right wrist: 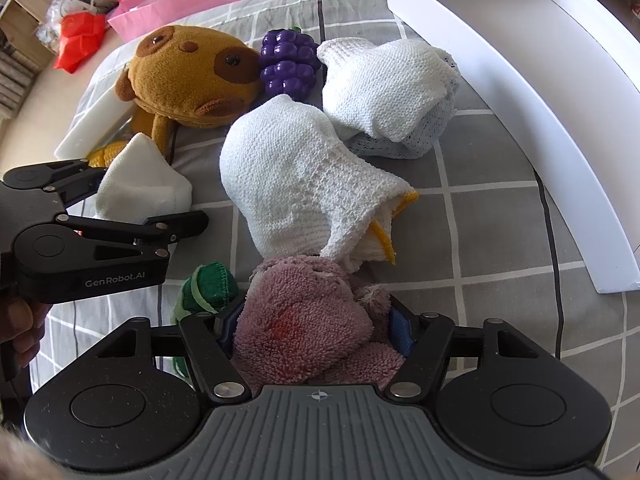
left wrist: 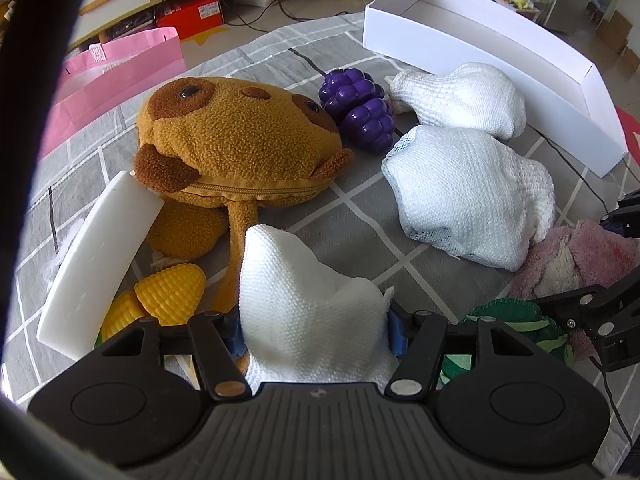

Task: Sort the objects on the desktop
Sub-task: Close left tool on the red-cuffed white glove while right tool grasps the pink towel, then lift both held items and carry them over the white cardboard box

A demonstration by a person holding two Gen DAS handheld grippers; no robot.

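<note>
My left gripper (left wrist: 316, 328) is shut on a white woven cloth (left wrist: 304, 312), also seen in the right wrist view (right wrist: 144, 184). My right gripper (right wrist: 316, 328) is shut on a pink fluffy towel (right wrist: 308, 324), which shows at the right edge of the left wrist view (left wrist: 576, 256). Two more white knitted cloths (left wrist: 468, 188) (left wrist: 460, 96) lie on the grey checked tablecloth (left wrist: 360, 216). A brown plush dog (left wrist: 236, 140), purple toy grapes (left wrist: 360, 108), yellow toy corn (left wrist: 168, 296) and a green felt piece (right wrist: 208, 284) lie nearby.
A long white open box (left wrist: 500, 56) stands at the back right, also in the right wrist view (right wrist: 520, 80). A white foam block (left wrist: 100, 260) lies at the left beside the corn. A pink paper bag (left wrist: 116, 76) stands at the back left. A black cable (right wrist: 548, 208) runs along the box.
</note>
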